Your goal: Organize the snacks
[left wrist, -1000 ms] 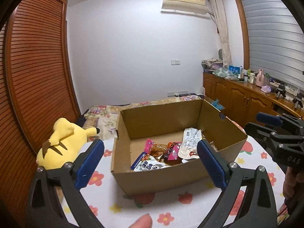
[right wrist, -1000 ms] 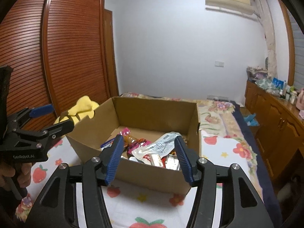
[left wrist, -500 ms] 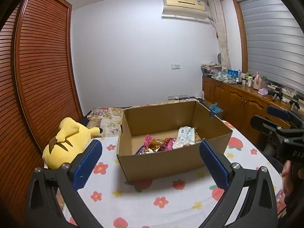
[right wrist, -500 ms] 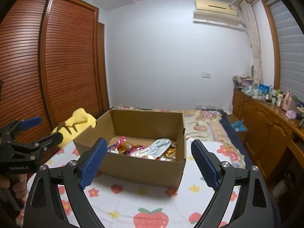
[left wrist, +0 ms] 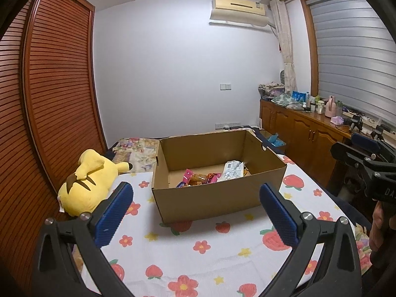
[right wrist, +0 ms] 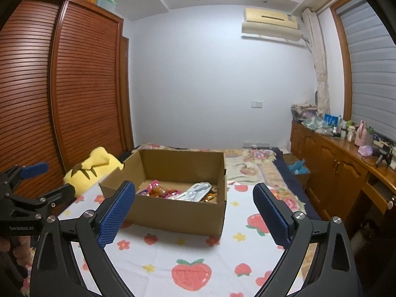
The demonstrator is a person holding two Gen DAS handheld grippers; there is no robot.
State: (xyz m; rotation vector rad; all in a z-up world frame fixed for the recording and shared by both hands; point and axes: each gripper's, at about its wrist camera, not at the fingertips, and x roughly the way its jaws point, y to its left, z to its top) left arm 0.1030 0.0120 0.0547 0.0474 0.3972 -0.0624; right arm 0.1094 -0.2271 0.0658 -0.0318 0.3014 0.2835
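Meanwhile, we hold both tongs, left point(left wrist: 196, 206) and right point(right wrist: 194, 210), apart and empty near the cardboard box point(left wrist: 210, 198), snacks point(right wrist: 183, 193) already gathered inside.

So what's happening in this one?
A person holds a tool in each hand over a flower-print cloth. Neither the left tool nor the right tool holds anything; the right one's jaws are opening. The snack packets lie inside the cardboard box; a yellow plush lies beside it.
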